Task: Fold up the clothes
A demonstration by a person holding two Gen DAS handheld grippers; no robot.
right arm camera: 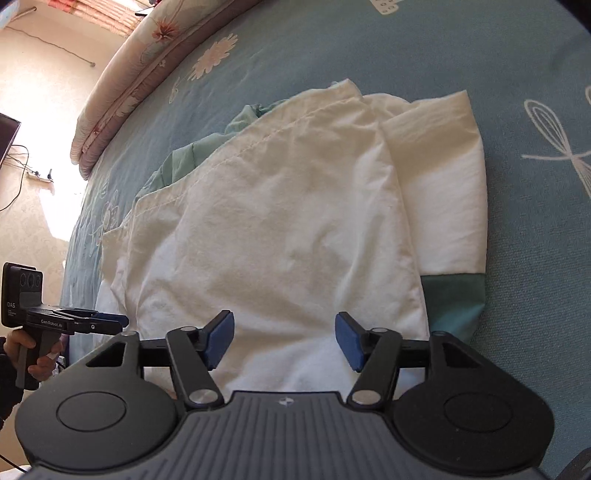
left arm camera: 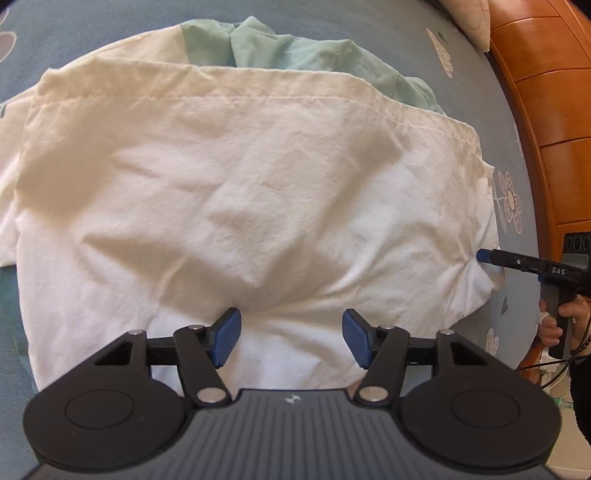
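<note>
A: White garment (left arm camera: 236,206) lying folded on the bed (left arm camera: 92,26), mint-green part (left arm camera: 295,48) poking out past its far stitched hem. Bare blue sheet beyond that hem and off the garment's right edge, up to the wooden bed frame (left arm camera: 546,110).

B: Left gripper (left arm camera: 291,338) over the garment's near edge, blue fingers (left arm camera: 227,338) spread wide, nothing between them. Same for the right gripper (right arm camera: 284,339): fingers (right arm camera: 349,341) wide apart, empty, above the garment's near edge.

A: From the left wrist view, right gripper's blue tip at the garment's right corner, cloth puckered there; touching or just beside, hard to tell. Hand (left arm camera: 561,321) on its grip near the frame.

B: Only in the right wrist view: green cuff (right arm camera: 456,302) at the garment's near right corner, folded quilt (right arm camera: 122,85) along the bed's far side, wide open sheet to the garment's right. Also the left gripper side-on, left of the garment.
</note>
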